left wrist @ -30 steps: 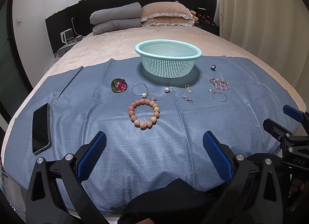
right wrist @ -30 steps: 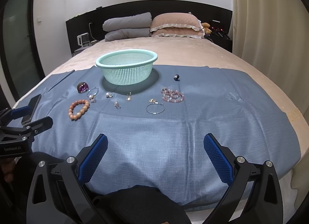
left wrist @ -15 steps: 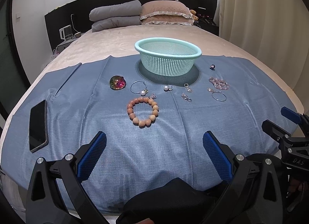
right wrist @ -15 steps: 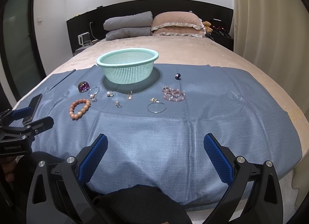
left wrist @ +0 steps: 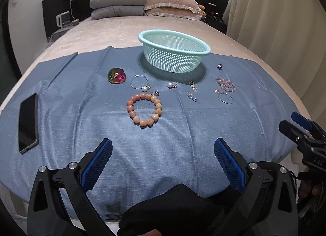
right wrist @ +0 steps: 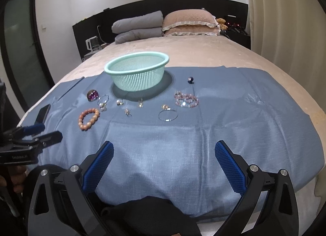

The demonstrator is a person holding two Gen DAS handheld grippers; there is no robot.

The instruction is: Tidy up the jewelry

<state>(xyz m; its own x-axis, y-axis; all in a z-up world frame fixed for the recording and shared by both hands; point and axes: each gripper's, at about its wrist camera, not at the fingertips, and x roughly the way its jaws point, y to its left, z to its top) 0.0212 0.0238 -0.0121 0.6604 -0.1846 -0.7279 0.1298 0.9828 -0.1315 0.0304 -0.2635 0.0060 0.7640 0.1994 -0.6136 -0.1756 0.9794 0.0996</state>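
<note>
A mint green basket (left wrist: 174,51) (right wrist: 137,71) stands empty on a blue cloth (left wrist: 81,113) on the bed. In front of it lie an orange bead bracelet (left wrist: 144,109) (right wrist: 89,119), a pink bead bracelet (left wrist: 225,83) (right wrist: 186,99), silver hoops (left wrist: 225,98) (right wrist: 168,115), a multicoloured gem (left wrist: 116,75) (right wrist: 93,95), a dark ring (left wrist: 219,66) (right wrist: 190,79) and small earrings (left wrist: 172,85). My left gripper (left wrist: 163,160) is open and empty, short of the orange bracelet. My right gripper (right wrist: 164,164) is open and empty near the cloth's front edge.
A black phone (left wrist: 28,120) (right wrist: 43,113) lies on the cloth at the left. Grey and pink pillows (left wrist: 142,4) sit at the headboard. Curtains (left wrist: 285,22) hang at the right. The bed edge is just below both grippers.
Both grippers have moved a little forward and up over the cloth, so the jewelry sits slightly lower in view. Both stay open. Nothing on the cloth has moved.
</note>
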